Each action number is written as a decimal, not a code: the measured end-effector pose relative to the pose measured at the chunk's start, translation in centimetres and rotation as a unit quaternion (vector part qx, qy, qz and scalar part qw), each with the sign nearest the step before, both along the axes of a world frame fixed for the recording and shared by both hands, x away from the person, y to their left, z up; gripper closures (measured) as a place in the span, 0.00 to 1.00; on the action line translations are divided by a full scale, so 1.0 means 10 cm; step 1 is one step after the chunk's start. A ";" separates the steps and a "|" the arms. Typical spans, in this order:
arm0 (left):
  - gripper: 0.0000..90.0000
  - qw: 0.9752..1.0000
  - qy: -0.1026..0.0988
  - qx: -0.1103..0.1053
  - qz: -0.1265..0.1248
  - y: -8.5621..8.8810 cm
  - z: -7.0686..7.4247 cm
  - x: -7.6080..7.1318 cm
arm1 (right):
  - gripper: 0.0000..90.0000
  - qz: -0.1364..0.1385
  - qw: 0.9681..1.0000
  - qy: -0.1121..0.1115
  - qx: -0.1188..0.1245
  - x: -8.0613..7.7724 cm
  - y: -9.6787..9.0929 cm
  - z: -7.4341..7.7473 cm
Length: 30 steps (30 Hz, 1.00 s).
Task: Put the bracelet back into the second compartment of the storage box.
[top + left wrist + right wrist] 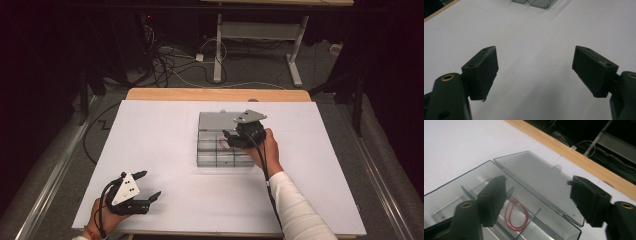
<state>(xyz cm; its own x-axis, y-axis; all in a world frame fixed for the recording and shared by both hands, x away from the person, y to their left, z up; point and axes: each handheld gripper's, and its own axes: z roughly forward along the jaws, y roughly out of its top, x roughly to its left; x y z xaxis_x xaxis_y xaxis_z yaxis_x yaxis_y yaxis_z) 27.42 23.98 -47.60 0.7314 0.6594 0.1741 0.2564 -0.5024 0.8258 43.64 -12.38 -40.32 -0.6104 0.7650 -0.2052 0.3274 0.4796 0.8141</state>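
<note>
Box [220,145] mid-worktop, nearer far edge, lid [536,180] open flat; red band [515,215] in one compartment. My right tongs [536,202] spread above it. Left tongs [145,186] spread, empty, near-left corner.

Gripper [537,200] jaws apart above red loop [516,214] in box [449,195]

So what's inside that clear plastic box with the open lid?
A red loop, maybe a rubber band or thin wire, lies in one compartment of the clear box. The right gripper hovering above hides part of the other compartments.
</note>
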 end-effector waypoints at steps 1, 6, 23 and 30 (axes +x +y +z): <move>0.22 1.000 0.000 -0.001 0.000 0.00 0.00 0.00 | 0.28 -0.001 1.000 -0.002 0.002 0.00 -0.01 0.00; 0.22 1.000 0.000 0.002 0.000 0.00 0.00 0.00 | 0.22 -0.006 1.000 -0.002 0.017 -0.01 -0.04 0.02; 0.22 1.000 0.000 0.001 0.001 0.00 0.00 -0.01 | 0.18 0.005 0.999 -0.023 0.043 -0.14 -0.15 0.18; 0.22 1.000 0.000 0.001 0.002 0.00 0.00 0.00 | 0.18 0.010 0.998 -0.035 0.047 -0.24 -0.20 0.24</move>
